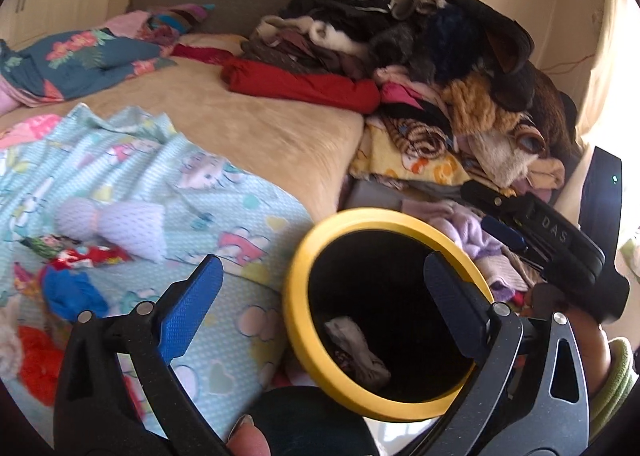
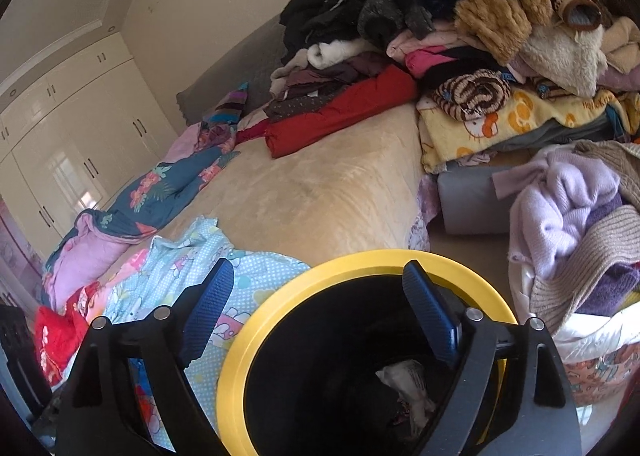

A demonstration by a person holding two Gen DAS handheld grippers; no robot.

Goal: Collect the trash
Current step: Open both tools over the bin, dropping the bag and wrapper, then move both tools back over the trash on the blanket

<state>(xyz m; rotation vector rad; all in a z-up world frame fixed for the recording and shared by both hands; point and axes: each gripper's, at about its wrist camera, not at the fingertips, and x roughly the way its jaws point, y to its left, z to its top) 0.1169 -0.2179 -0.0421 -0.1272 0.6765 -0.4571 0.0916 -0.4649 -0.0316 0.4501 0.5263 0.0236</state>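
bin: black trash bin with yellow rim (image 1: 298, 288), beside the bed, mouth open to both cameras. Crumpled wrapper (image 1: 356, 352) already lies at the bottom.
left hand-held gripper (image 1: 322, 290): fingers spread, nothing between them. Right finger overlaps the bin mouth, left finger sits over the blanket.
right hand-held gripper (image 2: 320, 292): spread too, empty. Right finger hangs over the bin opening, left finger over the blanket edge.
remaining trash: red-green wrappers (image 1: 76, 254) lie on the light-blue cartoon blanket (image 1: 224, 216), to the left of the bin. Near them a white mesh foam sleeve (image 1: 116, 218), likely trash as well. Blue crumpled piece (image 1: 72, 294) and red item (image 1: 36, 360) lower left; can't tell if trash or cloth.
not trash: clothes pile (image 1: 420, 68) at the far right of the bed (image 1: 256, 124), lilac sweater (image 2: 568, 196) on a heap right of the bin.
step: judging by two empty grippers over the bin, between picks; bin partly loaded, blanket not yet cleared.
next move: left gripper swings left to the wrappers, comes down with fingers straddling one, pinches thin foil without grabbing blanket fabric.
risk: soft blanket bunches up in the pinch; wrappers are light and may slip.
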